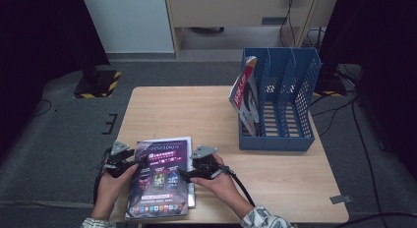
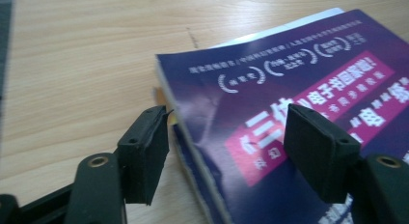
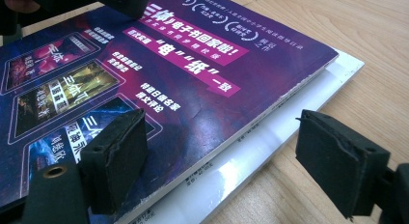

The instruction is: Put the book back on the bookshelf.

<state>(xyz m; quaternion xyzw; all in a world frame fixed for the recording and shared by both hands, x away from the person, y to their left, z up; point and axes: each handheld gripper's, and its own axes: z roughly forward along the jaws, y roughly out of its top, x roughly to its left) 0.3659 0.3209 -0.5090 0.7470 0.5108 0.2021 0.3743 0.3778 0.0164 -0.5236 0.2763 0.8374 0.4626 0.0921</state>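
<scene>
On the near edge of the worktop (image 1: 221, 110) your purple magazine (image 1: 160, 176) lies flat on a white booklet (image 3: 270, 151), both tongs (image 1: 132, 165) (image 1: 183, 175) spread at its sides, pinching nothing, and the blue file rack (image 1: 282, 102) holding one magazine waits.

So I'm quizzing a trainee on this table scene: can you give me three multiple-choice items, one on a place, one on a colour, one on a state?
1. Where is the purple magazine?
A in the rack
B flat on the table's near edge
C on the floor

2. What colour is the file rack?
A blue
B red
C white

3. How do the left gripper jaws stand?
A shut empty
B apart, astride the magazine's edge
C clamped on a pen

B: it lies between both hands.
A: blue mesh walls.
B: a gap shows at each pad.
</scene>
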